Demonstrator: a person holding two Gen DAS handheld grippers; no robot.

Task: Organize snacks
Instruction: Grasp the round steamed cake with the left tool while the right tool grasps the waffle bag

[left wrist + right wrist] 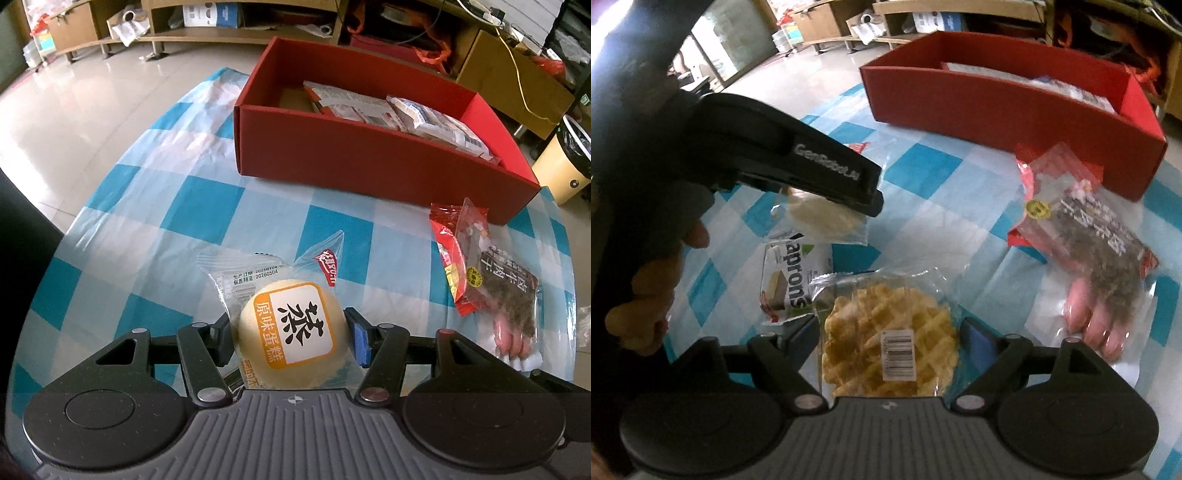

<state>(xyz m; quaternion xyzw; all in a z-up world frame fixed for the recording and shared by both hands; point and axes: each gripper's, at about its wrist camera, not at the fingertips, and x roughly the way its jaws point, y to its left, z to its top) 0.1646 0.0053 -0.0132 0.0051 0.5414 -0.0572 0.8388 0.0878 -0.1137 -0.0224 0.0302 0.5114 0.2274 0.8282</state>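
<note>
Step in hand: pick-up stage, both grippers down at packets on the desk [155, 206], nothing yet carried to the red box [369, 166].
Left gripper [290, 334]: jaws set either side of the steamed cake packet [291, 328], touching or nearly touching the wrapper; looks clenched on it, though firmness of grip is a judgement.
Right gripper [890, 341]: jaws spread around the waffle packet [890, 350], a gap showing on each side; released, not yet closed.
Next move, left: lift clear, carry ahead and right of the jaws, over the box's near wall, drop into the bare end.
Next move, right: close on the waffle, then the same route.
Box contents: several white-and-red packets [399, 114] already lying inside.
Around: sausage and dried-meat bags [1097, 251] right of both jaws, just before the box; wafer packet [792, 280] left of the right jaws, touching the waffle wrapper.
In the way: box's tall near wall; the two grippers close together, so risk of bumping; slippery, loose wrappers.
</note>
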